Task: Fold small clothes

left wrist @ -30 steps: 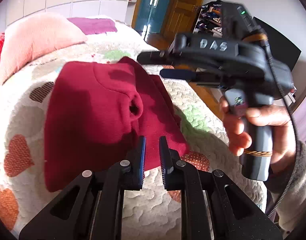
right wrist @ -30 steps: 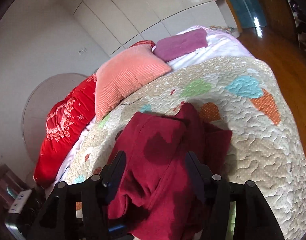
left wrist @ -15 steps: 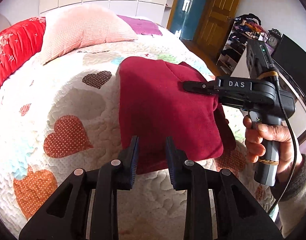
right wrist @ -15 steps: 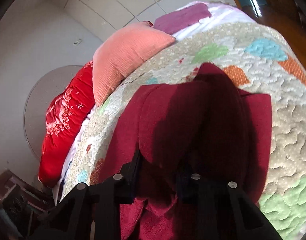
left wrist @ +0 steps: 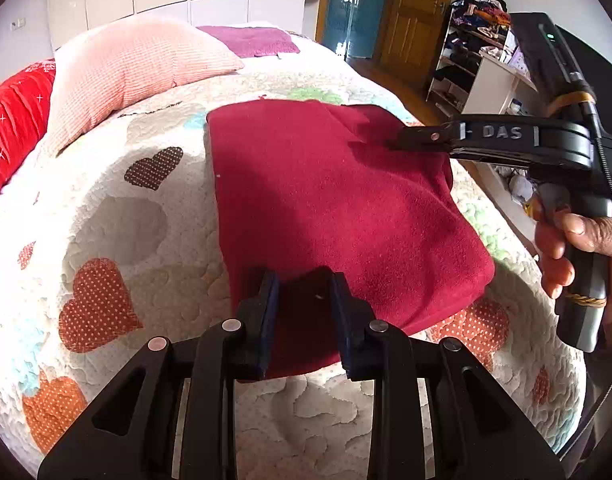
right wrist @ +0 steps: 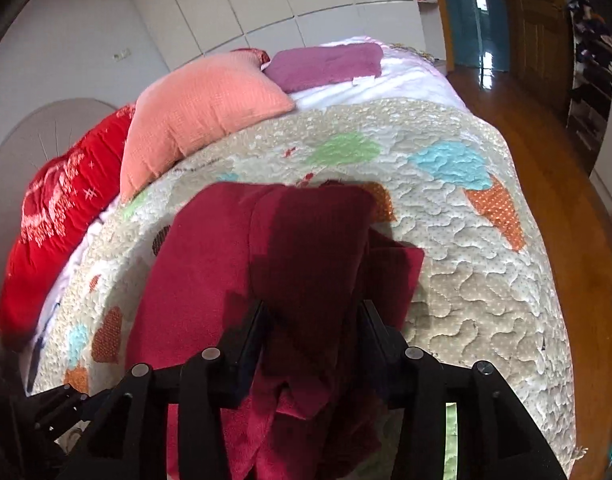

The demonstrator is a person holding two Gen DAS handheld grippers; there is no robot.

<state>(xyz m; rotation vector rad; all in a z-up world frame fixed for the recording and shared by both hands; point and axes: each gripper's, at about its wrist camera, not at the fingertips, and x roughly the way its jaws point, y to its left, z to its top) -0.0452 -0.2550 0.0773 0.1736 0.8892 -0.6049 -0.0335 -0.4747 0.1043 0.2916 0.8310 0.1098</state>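
With the left gripper (left wrist: 303, 312) and right gripper (right wrist: 312, 344) jaws both parted around the folded maroon garment (left wrist: 330, 200) without pinching it, the right ones just widening, the near right layers may slump open on the bed (left wrist: 117, 216).

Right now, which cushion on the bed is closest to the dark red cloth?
The peach pillow. The red cushion lies beyond it at the edge, the purple one further back.
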